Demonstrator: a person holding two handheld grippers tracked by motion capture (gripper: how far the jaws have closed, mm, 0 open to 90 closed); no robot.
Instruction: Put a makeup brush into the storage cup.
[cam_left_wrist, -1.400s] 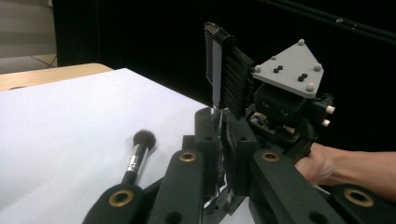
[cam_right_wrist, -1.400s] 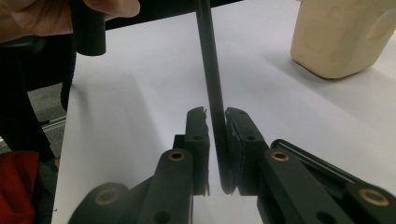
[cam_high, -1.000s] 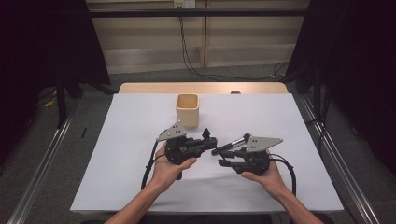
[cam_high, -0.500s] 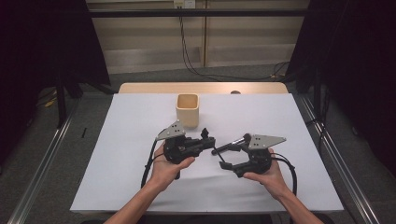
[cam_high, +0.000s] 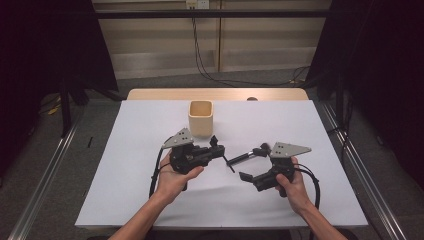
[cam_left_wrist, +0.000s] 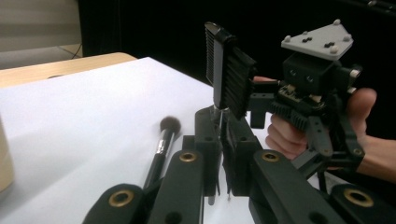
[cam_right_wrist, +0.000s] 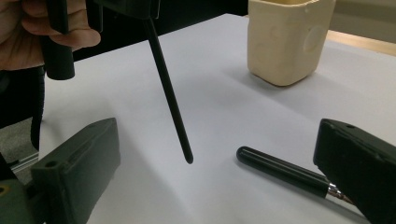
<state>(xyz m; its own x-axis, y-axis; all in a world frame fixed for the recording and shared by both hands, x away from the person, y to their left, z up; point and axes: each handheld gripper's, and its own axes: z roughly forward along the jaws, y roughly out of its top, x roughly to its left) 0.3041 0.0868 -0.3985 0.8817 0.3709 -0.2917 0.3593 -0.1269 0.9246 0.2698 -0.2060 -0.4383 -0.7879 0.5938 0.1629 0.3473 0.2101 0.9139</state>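
My left gripper (cam_high: 216, 148) (cam_left_wrist: 219, 126) is shut on the thin neck of a small black comb brush (cam_left_wrist: 229, 70). The brush head stands up above the jaws. Its slim black handle (cam_right_wrist: 170, 98) (cam_high: 229, 165) slants down toward the white table without touching it. A makeup brush (cam_high: 241, 157) (cam_left_wrist: 161, 144) lies flat on the sheet between the two grippers, with its dark handle (cam_right_wrist: 280, 170) beside my right gripper's jaw. My right gripper (cam_high: 254, 163) (cam_right_wrist: 215, 140) is open wide, its jaws either side of the hanging handle's tip and holding nothing.
A cream square cup (cam_high: 201, 118) (cam_right_wrist: 287, 37) stands upright behind the grippers, near the middle back of the white sheet (cam_high: 300, 125). A wooden table edge (cam_high: 215, 94) runs behind the sheet. Cables trail from both grippers toward the person.
The right gripper has drifted slightly to the right, away from the left one. The left gripper has barely moved and keeps its hold on the comb brush.
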